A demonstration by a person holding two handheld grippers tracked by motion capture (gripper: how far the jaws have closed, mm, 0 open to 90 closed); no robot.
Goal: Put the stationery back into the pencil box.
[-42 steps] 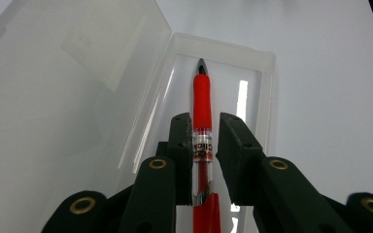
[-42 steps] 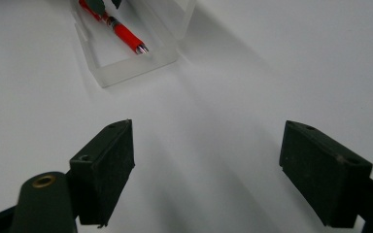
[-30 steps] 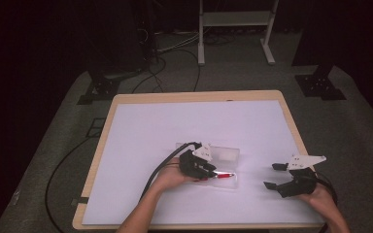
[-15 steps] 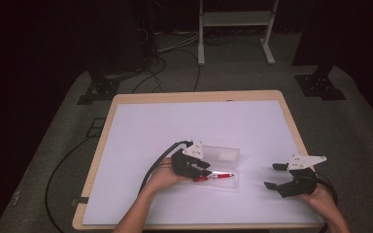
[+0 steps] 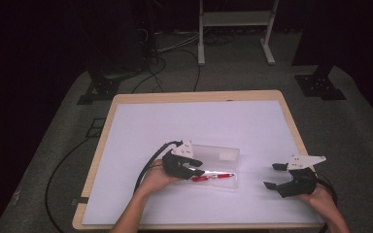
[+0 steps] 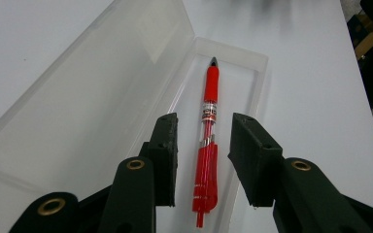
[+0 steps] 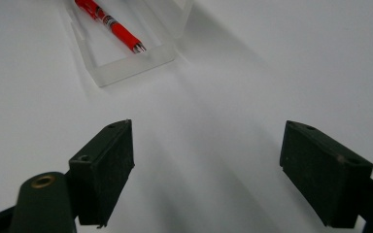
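A red pen lies lengthwise in the tray of an open clear plastic case, whose lid is folded out flat beside it. My left gripper straddles the pen's rear end. Its jaws have just been opening, and a gap shows on both sides of the pen. In the high view the left gripper sits at the left end of the case, with the pen pointing right. My right gripper rests wide open on the table, right of the case. Beyond the right gripper, its own view has the pen and the case.
A white sheet covers the wood-edged table. A black cable trails from the left gripper off the table's left side. On the floor behind are cables, a white stand and black stand feet.
My left gripper has drawn back to the left along the case and its jaws have spread apart. The pen stays in the tray. The right gripper has not moved.
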